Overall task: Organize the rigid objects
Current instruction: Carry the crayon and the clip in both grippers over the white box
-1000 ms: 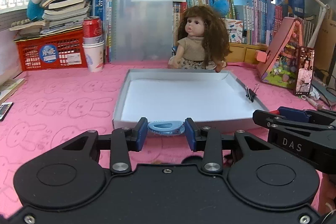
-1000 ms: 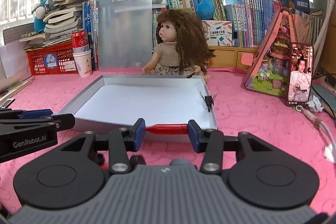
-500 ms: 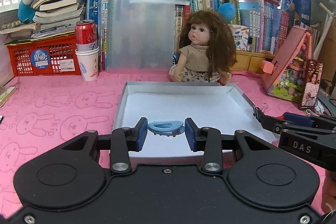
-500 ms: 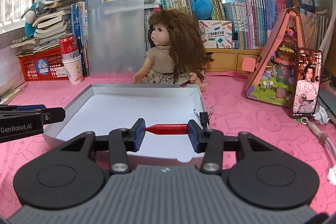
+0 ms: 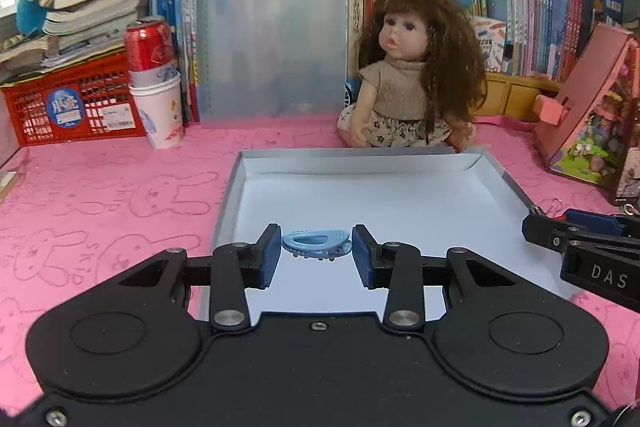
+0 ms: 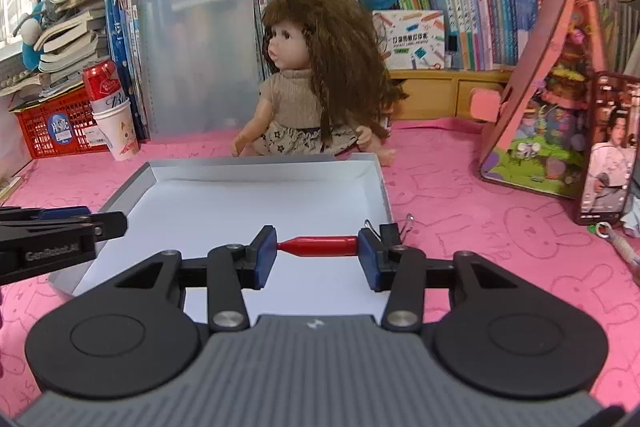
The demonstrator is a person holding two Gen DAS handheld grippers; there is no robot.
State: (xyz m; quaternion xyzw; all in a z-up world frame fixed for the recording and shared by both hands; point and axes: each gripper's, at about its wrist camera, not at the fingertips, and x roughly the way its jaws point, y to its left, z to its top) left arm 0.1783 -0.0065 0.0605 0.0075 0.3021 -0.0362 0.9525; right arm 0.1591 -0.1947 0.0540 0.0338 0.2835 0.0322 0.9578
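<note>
My left gripper (image 5: 316,251) is shut on a light blue hair clip (image 5: 317,244), held crosswise over the near part of a shallow grey box lid (image 5: 230,187) with a white floor. My right gripper (image 6: 317,253) is shut on a small red tube-shaped object (image 6: 320,246), also held crosswise above the same box lid (image 6: 378,183), near its right wall. Each gripper shows at the edge of the other's view: the right gripper's fingers (image 5: 560,233) and the left gripper's fingers (image 6: 80,223).
A doll (image 5: 412,79) sits just behind the lid, before a frosted clipboard (image 5: 272,27). A black binder clip (image 6: 390,229) is on the lid's right wall. Back left stand a red can on paper cups (image 5: 154,83) and a red crate (image 5: 68,107); right, a pink toy house (image 6: 548,99) and phone (image 6: 608,155).
Both grippers moved forward over the pink cloth and now hang above the lid's white floor, still holding the hair clip and the red object. The doll and shelf look closer.
</note>
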